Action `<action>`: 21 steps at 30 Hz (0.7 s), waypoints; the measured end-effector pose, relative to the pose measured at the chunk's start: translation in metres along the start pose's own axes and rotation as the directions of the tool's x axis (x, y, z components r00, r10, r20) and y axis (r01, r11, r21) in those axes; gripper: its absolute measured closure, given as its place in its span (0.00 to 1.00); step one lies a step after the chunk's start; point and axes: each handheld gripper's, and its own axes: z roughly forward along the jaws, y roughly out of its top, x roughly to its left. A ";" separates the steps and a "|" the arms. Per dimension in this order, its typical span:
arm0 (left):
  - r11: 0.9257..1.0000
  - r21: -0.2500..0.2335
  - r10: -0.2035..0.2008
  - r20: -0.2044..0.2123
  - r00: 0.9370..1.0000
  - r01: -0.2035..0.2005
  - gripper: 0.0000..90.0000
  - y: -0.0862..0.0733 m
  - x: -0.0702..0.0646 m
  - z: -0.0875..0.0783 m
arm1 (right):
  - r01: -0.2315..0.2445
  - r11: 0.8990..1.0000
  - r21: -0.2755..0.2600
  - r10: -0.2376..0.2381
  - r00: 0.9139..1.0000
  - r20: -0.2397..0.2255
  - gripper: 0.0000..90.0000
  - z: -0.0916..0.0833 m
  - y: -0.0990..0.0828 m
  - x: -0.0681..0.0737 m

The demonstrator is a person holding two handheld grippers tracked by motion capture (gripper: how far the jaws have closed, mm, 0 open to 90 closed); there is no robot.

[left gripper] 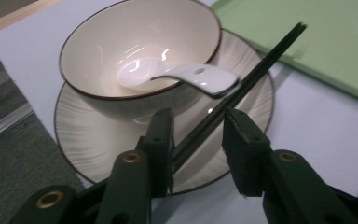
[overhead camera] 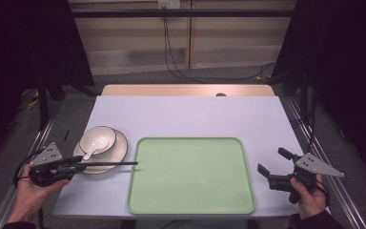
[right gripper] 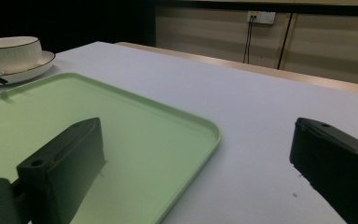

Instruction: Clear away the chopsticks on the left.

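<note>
A cream bowl (overhead camera: pixel 104 133) with a dark rim stands on a matching plate (overhead camera: pixel 120 149) at the table's left, and a white spoon (overhead camera: pixel 94 148) lies in it. A pair of black chopsticks (overhead camera: pixel 114 164) lies across the plate's near edge, tips reaching the green tray (overhead camera: pixel 190 176). My left gripper (overhead camera: pixel 78 167) is open around the chopsticks' near end. In the left gripper view the chopsticks (left gripper: pixel 261 70) run against the left jaw, with a gap to the other jaw of my left gripper (left gripper: pixel 196 126). My right gripper (overhead camera: pixel 273 161) stands open and empty just right of the tray.
The large tray (right gripper: pixel 74 107) takes up the table's middle and holds nothing. In the right gripper view the bowl (right gripper: pixel 10 49) and plate (right gripper: pixel 37 65) show far off at the left. White tabletop (overhead camera: pixel 190 114) stretches behind the tray. Metal rails run along both table sides.
</note>
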 end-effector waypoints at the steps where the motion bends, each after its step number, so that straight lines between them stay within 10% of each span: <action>1: 1.000 -0.008 0.006 0.005 1.000 -0.006 0.74 0.000 -0.001 0.001 | 0.001 1.000 0.001 -0.001 1.000 -0.001 0.03 0.000 0.000 0.000; 21: 0.996 0.057 0.065 0.046 0.997 -0.068 0.82 0.001 0.001 0.018 | 0.001 1.000 0.018 -0.001 1.000 -0.015 0.03 0.003 -0.001 0.001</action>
